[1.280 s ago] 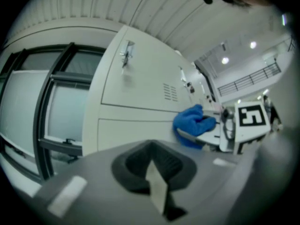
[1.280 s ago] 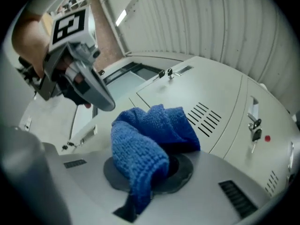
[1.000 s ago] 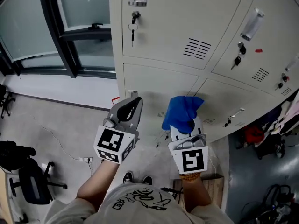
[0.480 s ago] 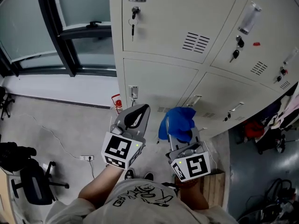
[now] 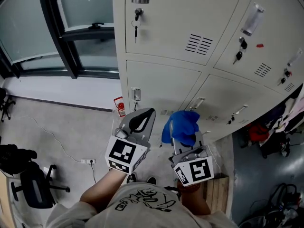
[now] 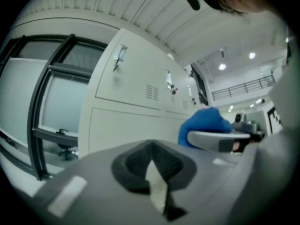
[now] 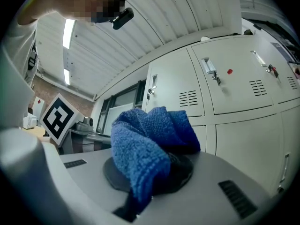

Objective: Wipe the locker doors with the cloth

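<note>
- Clamping a bunched blue terry cloth [image 5: 180, 123] [image 7: 146, 142] between the jaws of the right gripper [image 5: 183, 136] [image 7: 151, 172], with the jaws closed on its lower folds.
- Pointing the cloth's long axis along the jaws, away from the person and towards the beige metal locker doors [image 5: 166, 25] [image 7: 234, 86].
- Bulging in a rounded wad past the jaw tips, with one fold drooping back down between the jaws in the right gripper view.
- Hovering the cloth in front of the lower row of doors, near the seam between two of them; impossible to tell whether cloth and door are touching.
- Holding the left gripper [image 5: 137, 123] [image 6: 152, 170] just beside the right one, at about the same height, with the jaws together and nothing between them.
- Aiming the left gripper towards the same lower doors, with the blue wad showing at the right in its own view [image 6: 206, 123].
- Carrying a black-and-white marker cube on each gripper, facing the head camera.
- Hanging from an upper door lock: a small bunch of keys [image 5: 136, 19]; another on the neighbouring door [image 5: 240, 51].
- Standing at the foot of the lockers on the grey concrete floor [image 5: 61, 127]: a small red and white canister [image 5: 119, 106].
- Bordering the lockers at the left: a dark-framed glass window [image 5: 71, 46].
- Sitting at the lower left of the head view: a black office chair [image 5: 31, 186].
</note>
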Motion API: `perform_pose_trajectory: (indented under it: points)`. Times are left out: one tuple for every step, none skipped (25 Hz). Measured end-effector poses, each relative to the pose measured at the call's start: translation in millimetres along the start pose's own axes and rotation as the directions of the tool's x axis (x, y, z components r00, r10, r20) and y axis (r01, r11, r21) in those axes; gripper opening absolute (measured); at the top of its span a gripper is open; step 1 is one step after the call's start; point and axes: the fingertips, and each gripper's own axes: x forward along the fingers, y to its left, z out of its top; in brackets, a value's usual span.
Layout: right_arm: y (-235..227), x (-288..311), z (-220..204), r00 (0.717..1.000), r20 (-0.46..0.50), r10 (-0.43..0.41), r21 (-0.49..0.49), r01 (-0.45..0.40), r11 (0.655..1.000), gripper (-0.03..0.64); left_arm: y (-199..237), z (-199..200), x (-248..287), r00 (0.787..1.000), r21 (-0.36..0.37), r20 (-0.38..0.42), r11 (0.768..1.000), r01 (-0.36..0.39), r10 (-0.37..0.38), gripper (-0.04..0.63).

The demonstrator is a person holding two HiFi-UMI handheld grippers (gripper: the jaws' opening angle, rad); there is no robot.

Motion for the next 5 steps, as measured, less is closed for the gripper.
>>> perform_pose_trajectory:
  points:
    - [0.3, -0.1, -0.5, 1.0, -0.002, -0.001, 0.001, 0.001, 1.0, 0.032, 0.0, -0.2, -0.8, 1.0, -0.001, 0.0, 1.0, 0.0, 0.0, 0.003]
    - [0.9, -0.1, -1.0, 1.0, -0.004, -0.001, 0.002, 0.001, 1.0, 0.032, 0.3, -0.4, -1.7, 1.0, -0.001, -0.001, 1.0, 0.0, 0.0, 0.003]
    - [1.6, 0.1, -1.4, 1.0, -0.004, 0.0, 0.004, 0.001, 1.0, 0.032, 0.8, -0.8, -2.5, 1.0, -0.001, -0.001, 1.0, -0.001, 0.001, 0.003]
    - [2.3, 0.4, -1.8, 1.0, -0.005, 0.0, 0.005, 0.0, 1.0, 0.032, 1.3, -1.1, -3.1, 1.0, -0.002, -0.002, 1.0, -0.002, 0.002, 0.003]
    - [3.0, 0.7, -2.2, 1.0, -0.005, 0.002, 0.007, -0.002, 1.0, 0.032, 1.9, -1.5, -3.7, 1.0, -0.003, -0.002, 1.0, -0.004, 0.004, 0.003]
